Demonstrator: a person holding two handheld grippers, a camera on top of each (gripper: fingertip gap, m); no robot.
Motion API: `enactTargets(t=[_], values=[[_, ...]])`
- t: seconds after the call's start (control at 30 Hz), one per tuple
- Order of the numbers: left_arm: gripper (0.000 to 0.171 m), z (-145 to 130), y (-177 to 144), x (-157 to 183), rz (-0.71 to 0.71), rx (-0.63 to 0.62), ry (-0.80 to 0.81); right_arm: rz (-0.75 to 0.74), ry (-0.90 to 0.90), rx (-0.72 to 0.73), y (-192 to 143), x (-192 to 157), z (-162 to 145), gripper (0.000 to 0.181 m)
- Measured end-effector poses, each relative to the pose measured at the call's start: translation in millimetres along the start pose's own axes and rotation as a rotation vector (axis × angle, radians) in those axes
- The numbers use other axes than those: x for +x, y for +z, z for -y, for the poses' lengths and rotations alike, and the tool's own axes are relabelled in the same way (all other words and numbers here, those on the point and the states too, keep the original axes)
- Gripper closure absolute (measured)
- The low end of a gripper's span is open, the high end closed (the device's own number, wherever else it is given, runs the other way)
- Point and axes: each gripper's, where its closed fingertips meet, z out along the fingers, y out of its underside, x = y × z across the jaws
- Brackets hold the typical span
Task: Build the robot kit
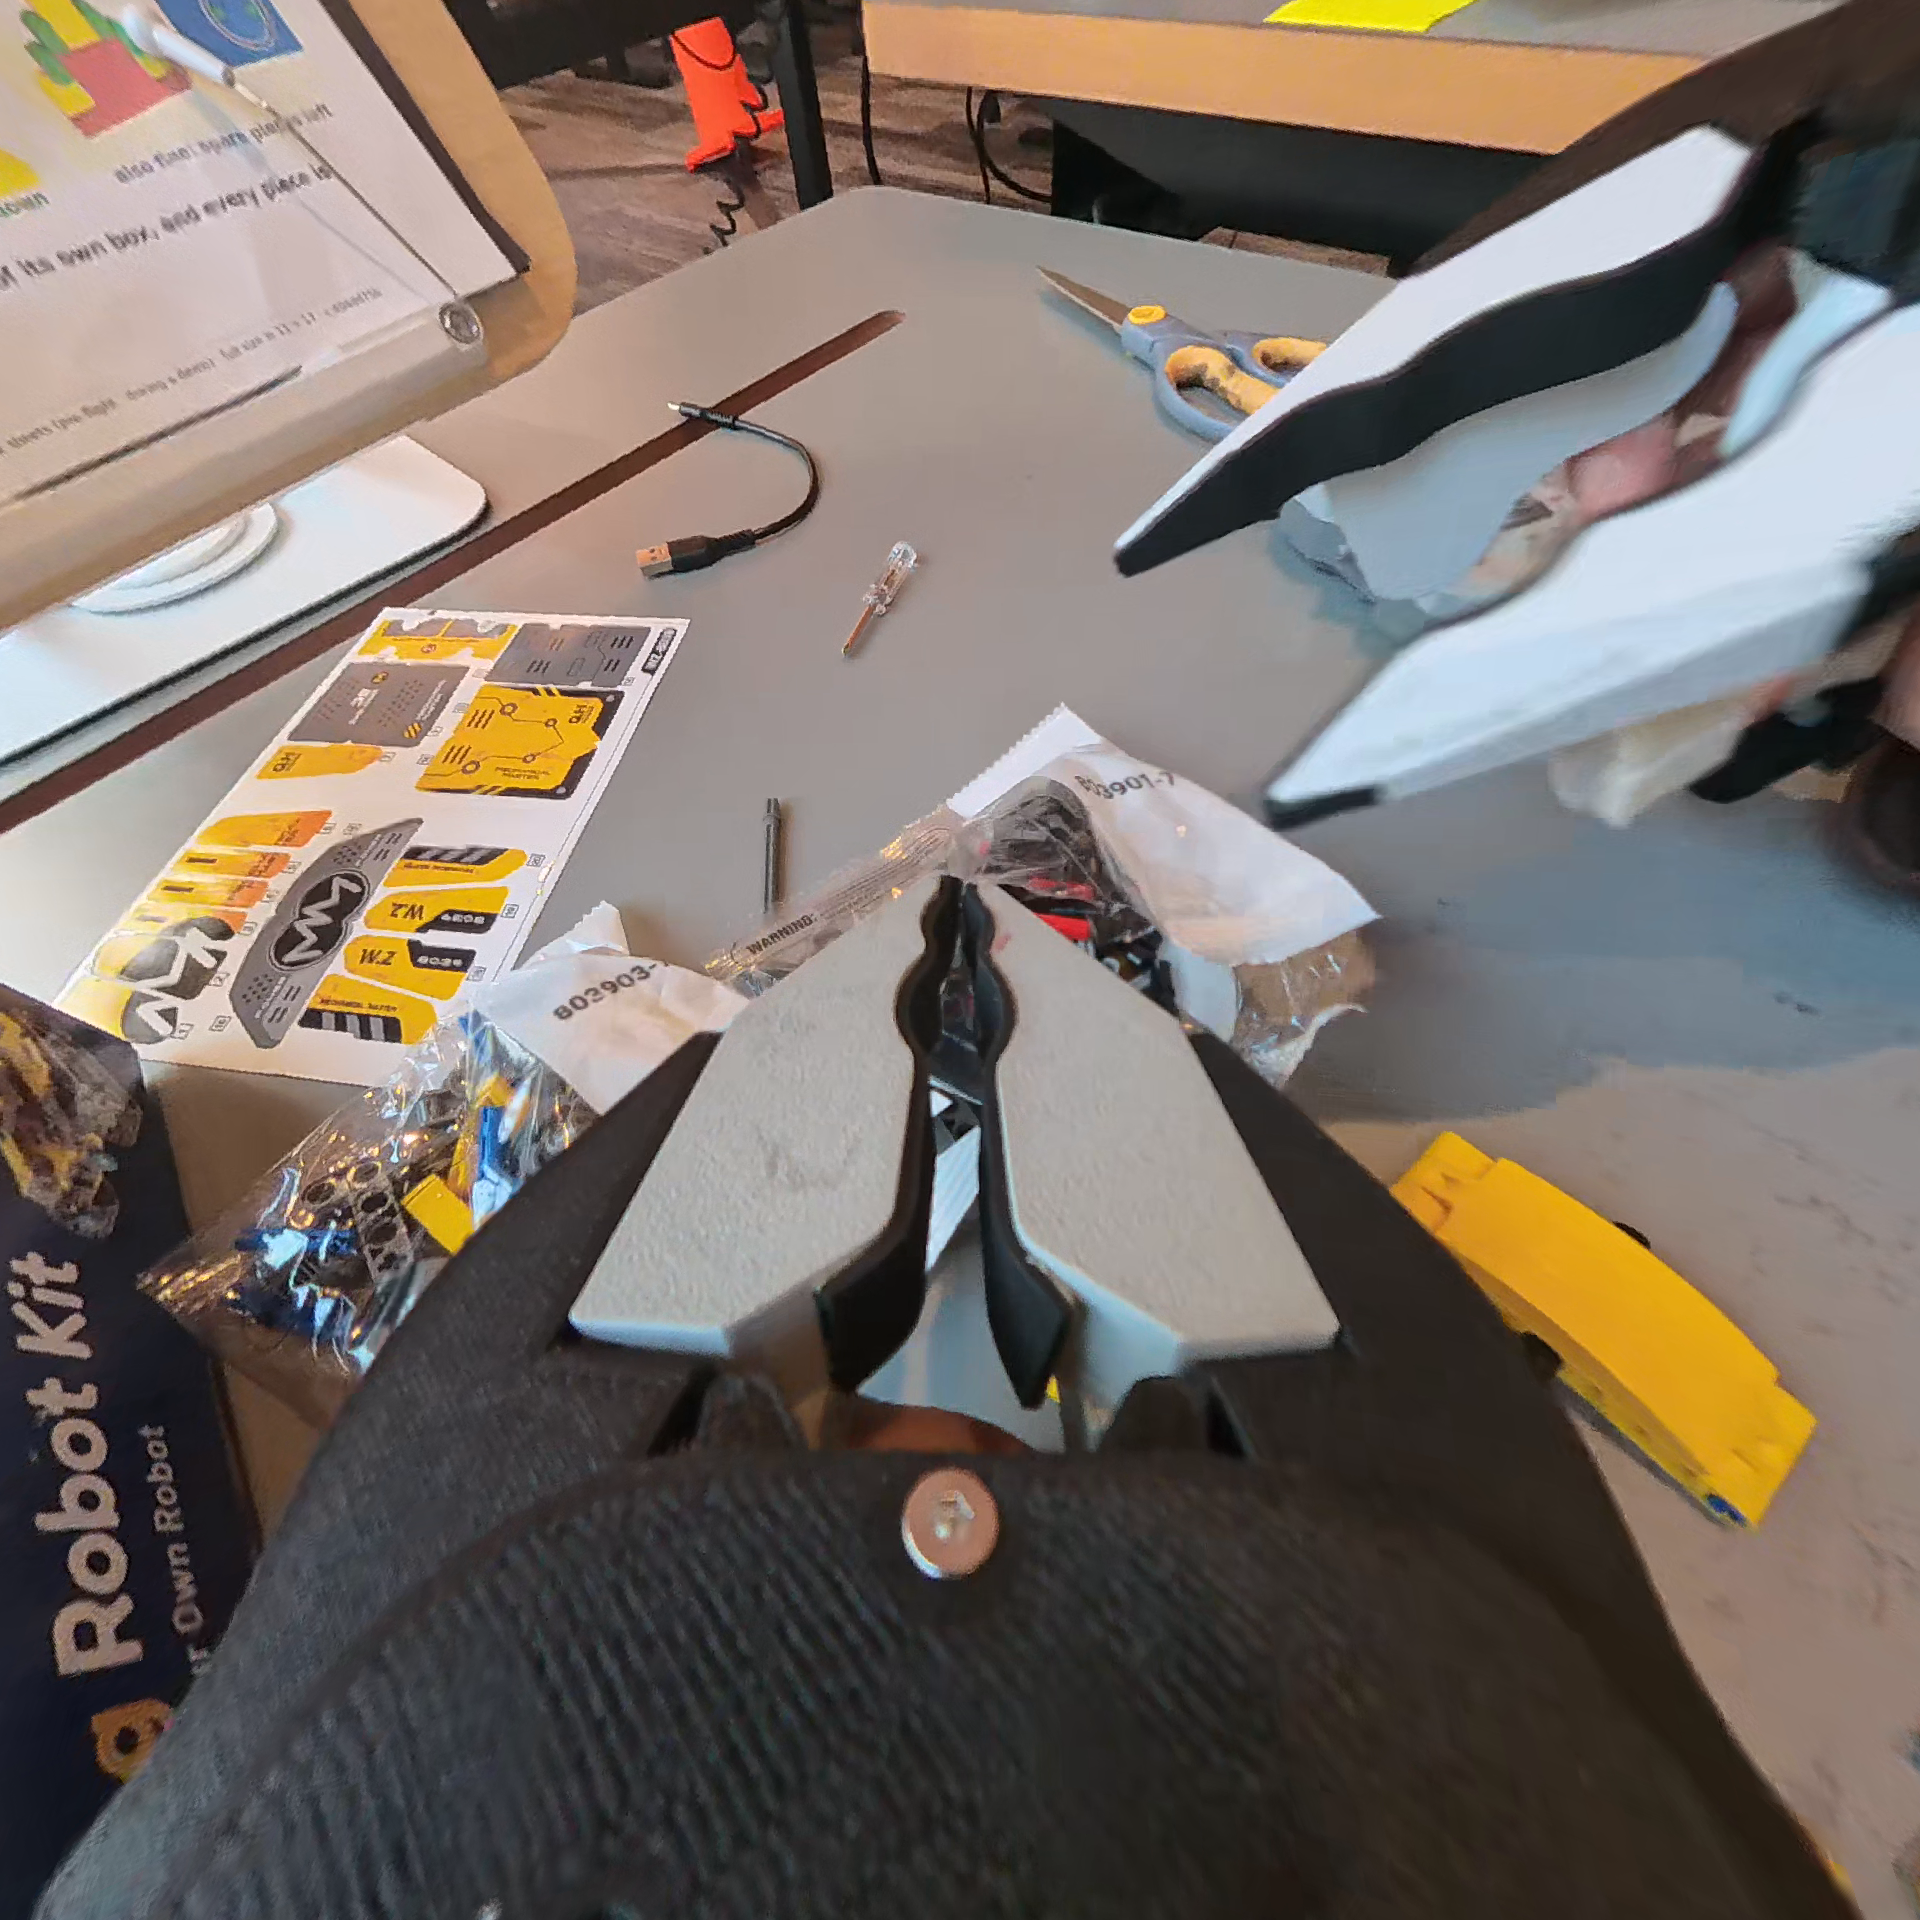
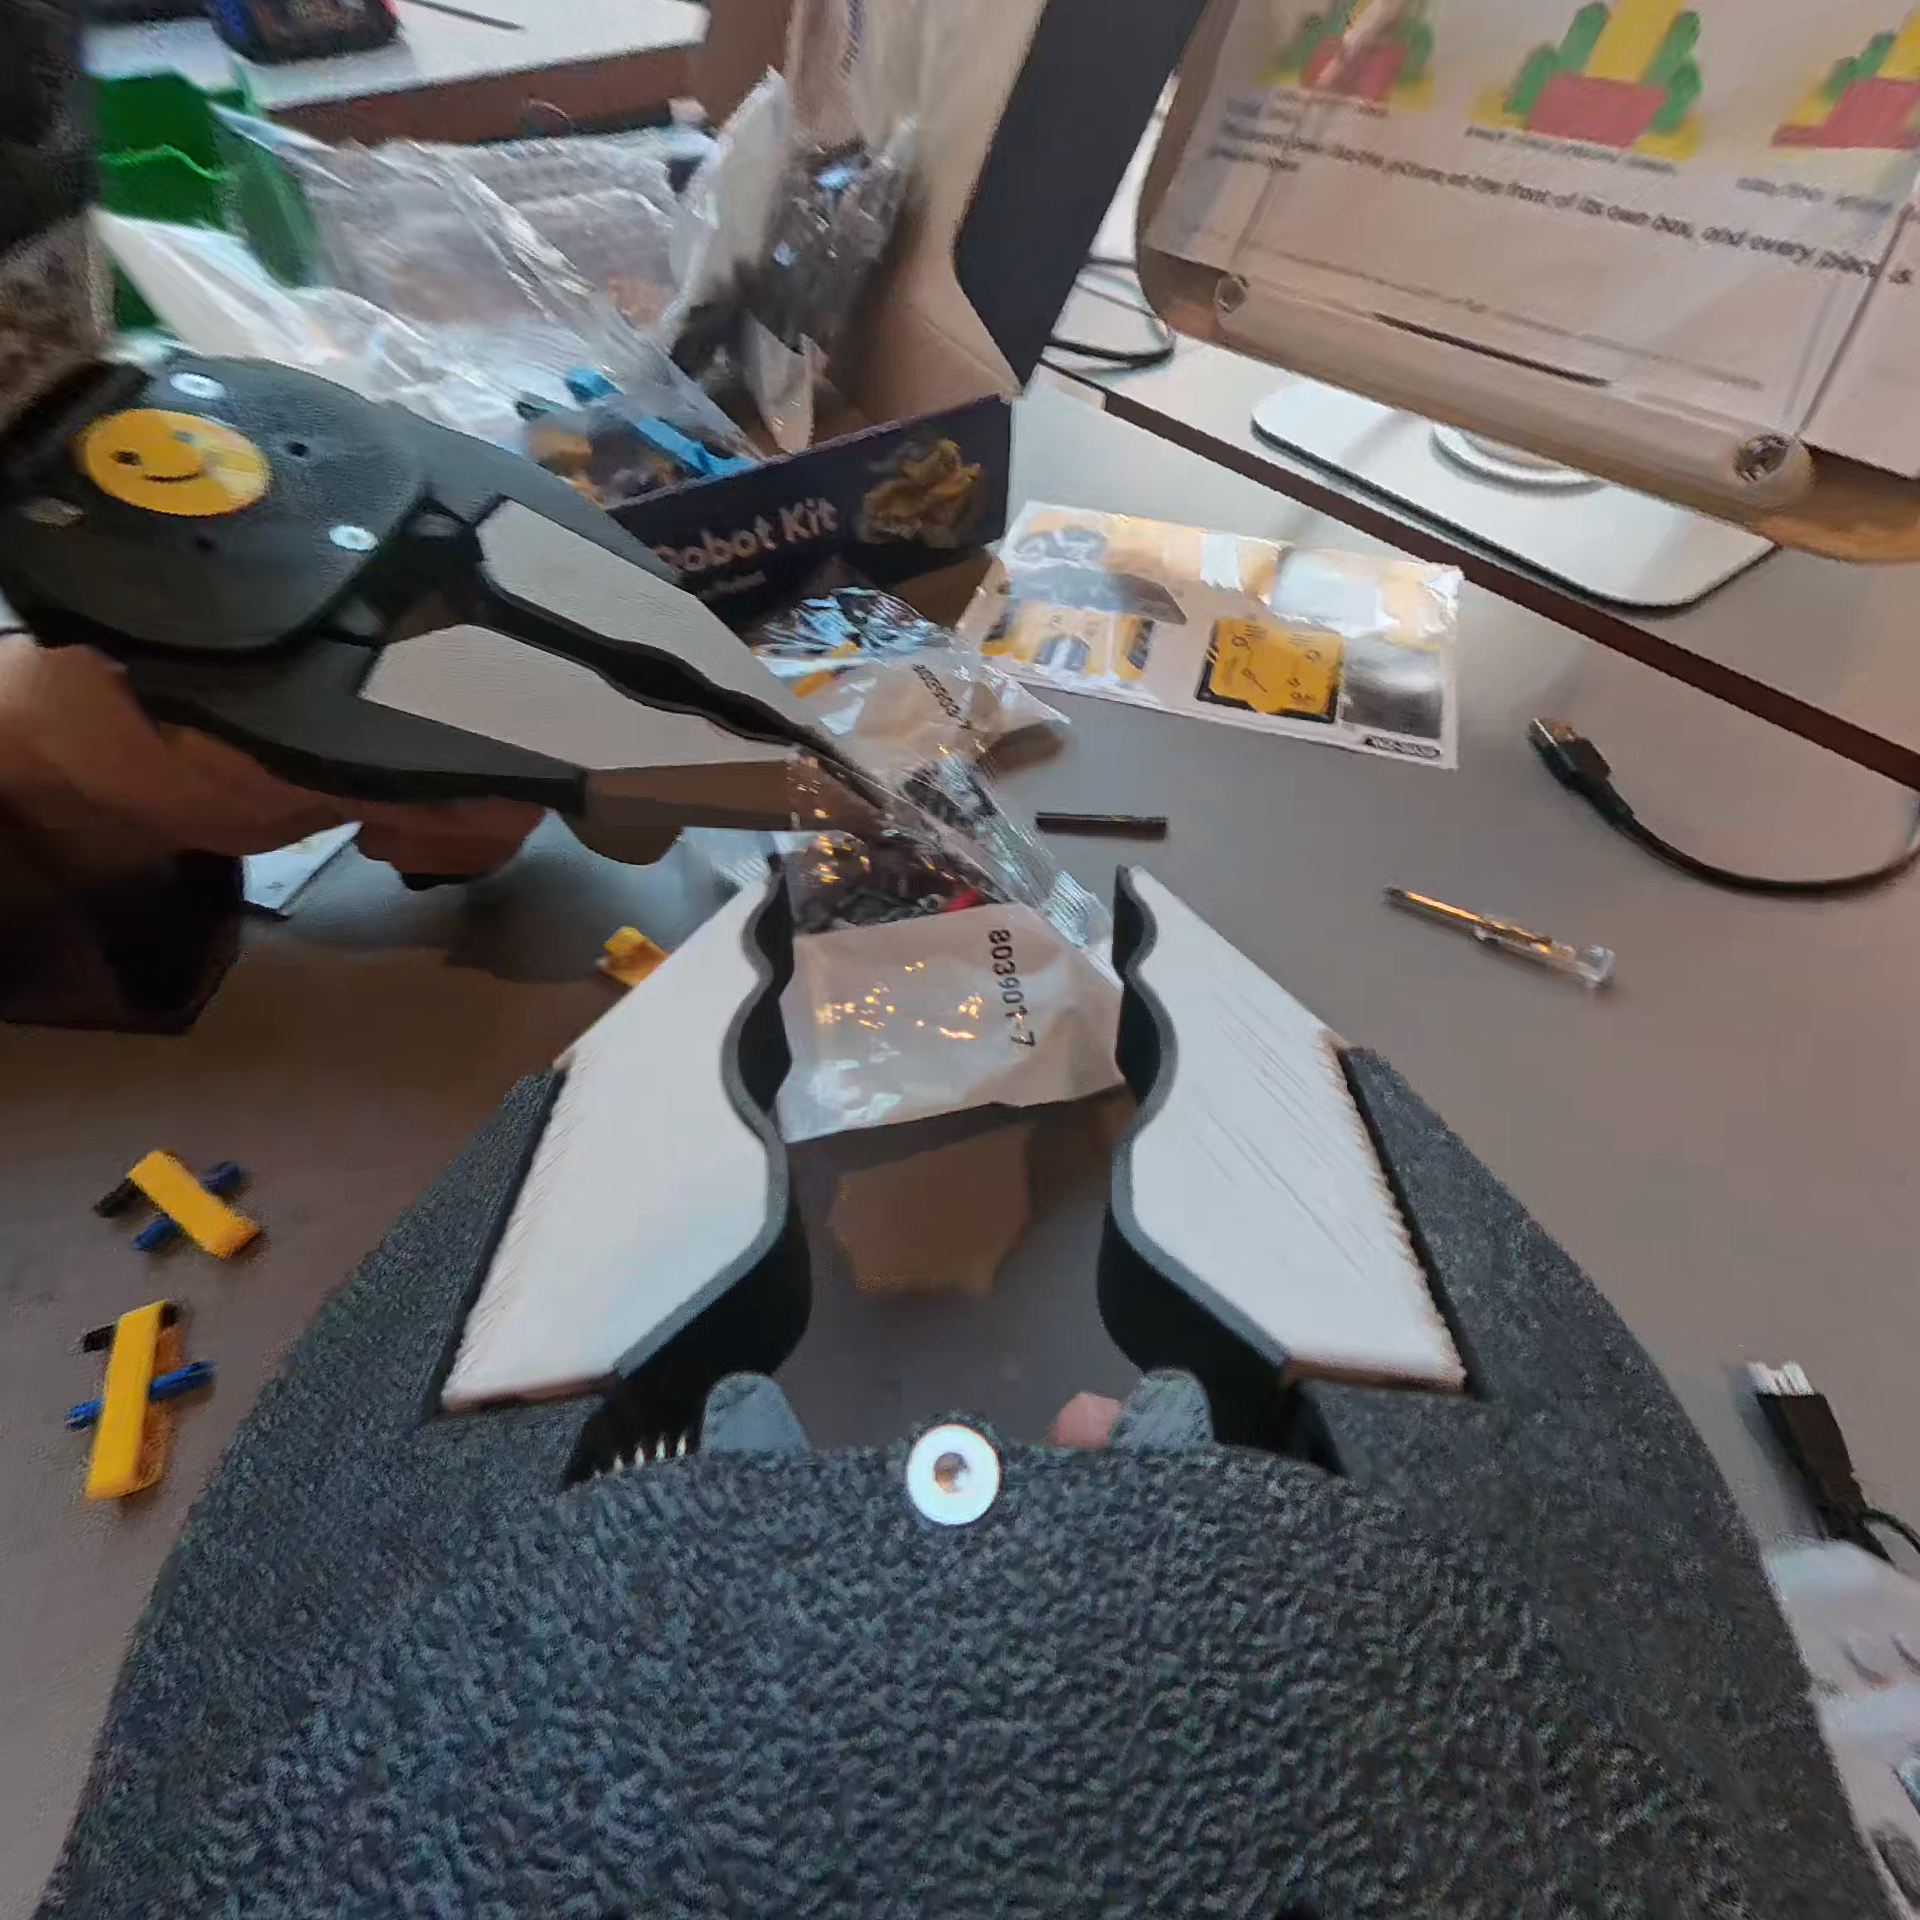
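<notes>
My left gripper (image 1: pixel 954 896) is shut on the clear edge of a plastic bag of small dark parts (image 1: pixel 1132 831) with a white paper end. In the right wrist view the left gripper (image 2: pixel 831 774) comes in from the left and pinches the bag's top. The bag's white end (image 2: pixel 935 1023) hangs between the open fingers of my right gripper (image 2: pixel 948 883), which do not press on it. In the left wrist view the right gripper (image 1: pixel 1203 684) is open at the upper right, just beyond the bag.
On the grey table (image 1: pixel 1039 499) lie a sticker sheet (image 1: pixel 374 831), a USB cable (image 1: pixel 748 488), a small screwdriver (image 1: pixel 878 597), scissors (image 1: pixel 1205 358), a second parts bag (image 1: pixel 416 1174), a yellow part (image 1: pixel 1600 1340) and a dark kit box (image 1: pixel 83 1455). A monitor stand (image 1: pixel 260 520) is at the left. Yellow-and-blue pieces (image 2: pixel 192 1200) lie at the near left. About 5 cm separates my left fingertips from my right. The small screwdriver (image 1: pixel 878 597) is about 15 cm from my right fingertips. It turns up in the right wrist view (image 2: pixel 1495 929) as well.
</notes>
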Motion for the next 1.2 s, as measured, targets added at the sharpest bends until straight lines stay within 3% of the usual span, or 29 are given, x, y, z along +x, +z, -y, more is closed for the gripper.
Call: enactTargets(t=[0.1,0.23,0.33,0.53,0.67,0.77,1.0,1.2], values=[[0.171,0,0,1,-0.011,-0.015,-0.065,0.103,-0.097,0.041,-5,-27,10,0.111],[0.171,-1,1,2,-0.012,-0.028,-0.08,-0.023,-0.362,-0.11,4,-26,-16,0.11],[0.171,-1,1,1,-0.033,-0.032,-0.128,-0.025,-0.519,-0.181,3,-33,-32,0.104],[0.171,-3,2,3,-0.09,-0.045,-0.223,-0.097,-0.687,-0.237,2,-27,-45,0.129],[0.171,-2,1,4,-0.083,-0.048,-0.2,-0.139,-0.799,-0.237,2,-30,-44,0.181],[0.171,6,-2,0,-0.05,-0.001,-0.172,-0.157,-0.691,-0.181,0,-28,-30,0.181],[0.135,34,-19,-15,0.023,0.152,-0.198,-0.176,-0.292,-0.111,-13,5,-1,0.181],[0.137,53,-37,-30,0.115,0.289,-0.202,-0.117,-0.079,-0.147,-28,20,15,0.181]])
